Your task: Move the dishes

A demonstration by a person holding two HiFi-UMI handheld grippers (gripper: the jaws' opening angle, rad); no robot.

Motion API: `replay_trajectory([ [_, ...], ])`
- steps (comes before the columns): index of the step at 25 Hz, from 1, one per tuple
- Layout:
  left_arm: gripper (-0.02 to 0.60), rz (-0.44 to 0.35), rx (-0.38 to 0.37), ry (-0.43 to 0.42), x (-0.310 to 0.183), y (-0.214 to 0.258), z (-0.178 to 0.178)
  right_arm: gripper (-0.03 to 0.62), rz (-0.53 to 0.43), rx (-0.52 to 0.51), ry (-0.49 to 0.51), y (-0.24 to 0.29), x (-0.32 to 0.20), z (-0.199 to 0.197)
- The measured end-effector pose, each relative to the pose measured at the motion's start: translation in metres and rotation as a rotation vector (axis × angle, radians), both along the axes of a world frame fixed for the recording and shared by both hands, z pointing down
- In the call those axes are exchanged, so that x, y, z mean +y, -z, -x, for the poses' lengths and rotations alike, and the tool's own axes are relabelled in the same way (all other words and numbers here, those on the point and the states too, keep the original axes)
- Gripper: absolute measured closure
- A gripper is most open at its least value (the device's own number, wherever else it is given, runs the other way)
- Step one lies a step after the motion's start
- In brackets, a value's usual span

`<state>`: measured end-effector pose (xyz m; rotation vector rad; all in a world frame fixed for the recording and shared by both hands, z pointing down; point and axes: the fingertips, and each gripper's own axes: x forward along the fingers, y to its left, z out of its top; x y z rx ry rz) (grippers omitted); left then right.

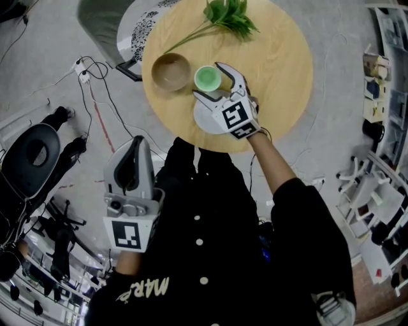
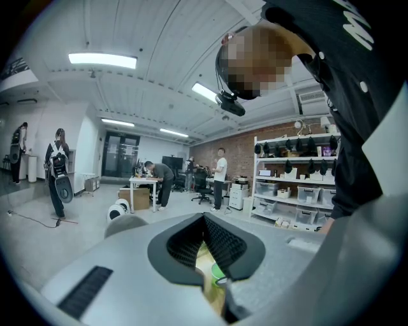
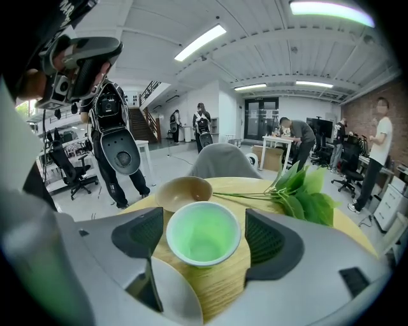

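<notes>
On the round wooden table [image 1: 280, 57] stand a brown bowl [image 1: 171, 70], a green cup [image 1: 207, 78] and a white plate [image 1: 205, 118]. My right gripper [image 1: 217, 81] reaches over the plate, open, with the cup between its jaws. In the right gripper view the green cup [image 3: 204, 239] stands upright between the two pads [image 3: 137, 232], a gap showing on each side. The plate [image 3: 173, 291] lies low on the left and the bowl [image 3: 183, 191] sits behind the cup. My left gripper [image 1: 136, 145] hangs off the table beside the body, shut and empty [image 2: 204, 221].
A sprig of green leaves [image 1: 231, 16] lies at the table's far side. A grey chair [image 1: 108, 25] stands beyond the table. Cables and a power strip [image 1: 83, 67] lie on the floor at left, near black equipment [image 1: 38, 149]. Shelves [image 1: 386, 95] line the right.
</notes>
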<state>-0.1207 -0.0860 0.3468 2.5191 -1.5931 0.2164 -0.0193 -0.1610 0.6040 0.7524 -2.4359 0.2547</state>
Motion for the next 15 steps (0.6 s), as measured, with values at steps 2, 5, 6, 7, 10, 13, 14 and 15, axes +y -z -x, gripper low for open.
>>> replay_trajectory([
  [2, 0.578, -0.005, 0.002, 0.004, 0.001, 0.002, 0.002, 0.206, -0.001, -0.004, 0.006, 0.005, 0.0, 0.002],
  [5, 0.578, -0.018, 0.007, 0.009, 0.001, 0.006, 0.005, 0.22, 0.008, -0.021, 0.02, 0.016, 0.001, 0.005],
  [6, 0.578, -0.024, 0.009, 0.011, 0.001, 0.008, 0.006, 0.224, 0.017, -0.032, 0.027, 0.021, 0.001, 0.007],
  [7, 0.578, -0.029, 0.011, 0.012, 0.001, 0.011, 0.007, 0.235, 0.027, -0.044, 0.034, 0.026, 0.001, 0.008],
  [10, 0.578, -0.047, 0.018, 0.021, 0.002, 0.019, 0.011, 0.259, 0.041, -0.056, 0.057, 0.043, -0.005, 0.011],
  [13, 0.578, -0.057, 0.024, 0.031, 0.004, 0.024, 0.018, 0.301, 0.054, -0.056, 0.068, 0.058, -0.017, 0.013],
  [14, 0.578, -0.06, 0.026, 0.035, 0.004, 0.025, 0.021, 0.316, 0.066, -0.057, 0.071, 0.061, -0.022, 0.014],
  [15, 0.578, -0.062, 0.028, 0.039, 0.005, 0.026, 0.023, 0.324, 0.083, -0.055, 0.075, 0.063, -0.027, 0.016],
])
